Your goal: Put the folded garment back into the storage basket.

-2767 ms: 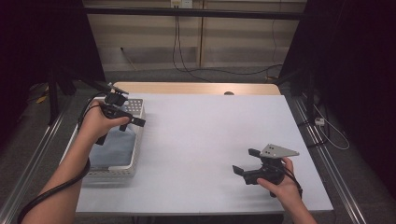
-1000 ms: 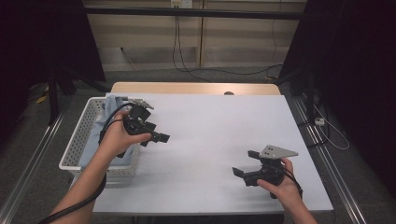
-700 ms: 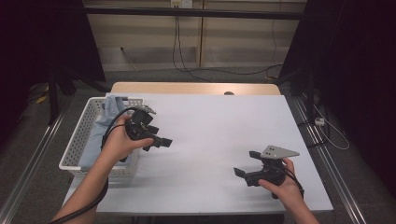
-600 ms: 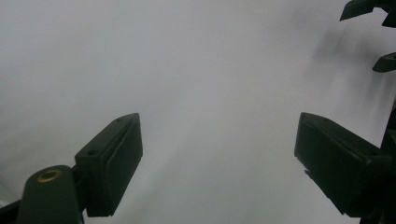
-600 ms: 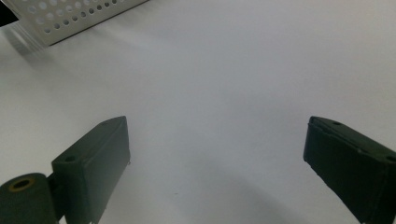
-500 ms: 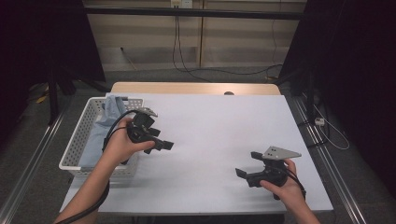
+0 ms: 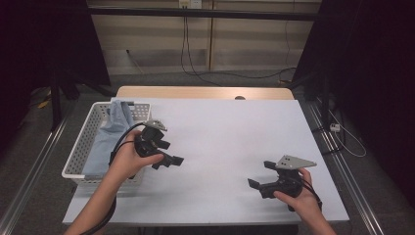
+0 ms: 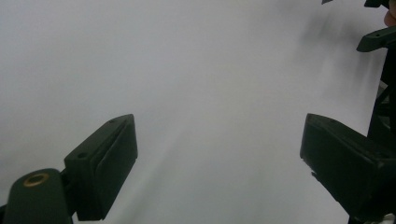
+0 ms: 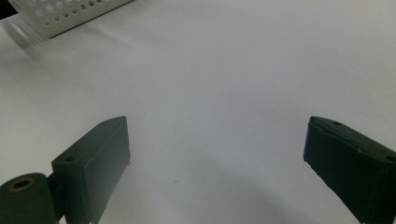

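White basket at the table's left edge holds a blue cloth. No writing is legible. Left gripper, jaws wide apart and empty, has moved from over the basket onto the table beside it. Right gripper, jaws wide and empty, stays near right.

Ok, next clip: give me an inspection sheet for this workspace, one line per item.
Surface: white table, bare in the middle; a wooden strip along its far edge.
Job's things: white perforated basket at the table's left edge, light blue cloth lying in it and draped up its far end.
Clutter: small dark object at the far edge, too small to identify.
Grippers: left hand-held gripper beside the basket, open, empty; right hand-held gripper near the front right, open, empty.
Cables: black cable looping from the left hand-held gripper; wall cables behind the table.
Surroundings: dark curtains, metal floor rails.
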Available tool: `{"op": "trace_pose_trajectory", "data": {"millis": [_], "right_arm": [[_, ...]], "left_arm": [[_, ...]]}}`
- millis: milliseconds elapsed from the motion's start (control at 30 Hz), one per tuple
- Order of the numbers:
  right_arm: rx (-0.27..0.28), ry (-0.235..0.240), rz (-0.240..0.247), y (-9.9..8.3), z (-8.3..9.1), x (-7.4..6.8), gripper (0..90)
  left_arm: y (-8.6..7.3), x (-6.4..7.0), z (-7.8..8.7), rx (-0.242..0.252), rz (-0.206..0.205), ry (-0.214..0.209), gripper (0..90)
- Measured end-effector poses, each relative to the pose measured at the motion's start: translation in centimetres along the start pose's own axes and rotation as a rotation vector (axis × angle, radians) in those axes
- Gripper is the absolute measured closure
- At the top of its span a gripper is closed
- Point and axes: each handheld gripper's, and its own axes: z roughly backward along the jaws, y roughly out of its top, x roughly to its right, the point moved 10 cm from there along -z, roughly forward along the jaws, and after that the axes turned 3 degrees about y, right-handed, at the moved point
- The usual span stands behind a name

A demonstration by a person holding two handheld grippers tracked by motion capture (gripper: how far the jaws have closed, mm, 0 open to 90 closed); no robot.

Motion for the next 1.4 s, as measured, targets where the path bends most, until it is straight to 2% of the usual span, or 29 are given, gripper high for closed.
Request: {"op": "trace_pose_trajectory", "data": {"millis": [233, 367, 467, 500, 1033, 1400], "right_arm": [[-0.003, 0.006, 0.001, 0.0, 0.0, -0.2, 7.1], [-0.012, 0.005, 0.004, -0.3, 0.1, -0.3, 7.1], [-0.01, 0.0, 0.002, -0.4, 0.2, -0.2, 7.1], [-0.011, 0.0, 0.0, -0.5, 0.3, -0.1, 7.1], [-0.019, -0.005, 0.004, -1.1, 1.1, -0.1, 7.1], [-0.01, -0.001, 0.004, -1.2, 1.0, -0.2, 7.1]], "left_arm": [[-0.6, 0.6, -0.2, 0.018, 0.004, -0.013, 11.2], [-1.1, 1.0, -0.4, 0.012, -0.016, -0.014, 10.7], [-1.4, 1.1, -0.6, 0.009, -0.018, -0.011, 10.5], [-1.6, 1.2, -0.8, 0.01, -0.015, -0.022, 10.5], [-2.7, 2.0, -1.5, 0.023, -0.022, -0.046, 10.5], [-3.6, 2.2, -1.7, 0.021, -0.027, -0.052, 10.5]]}}
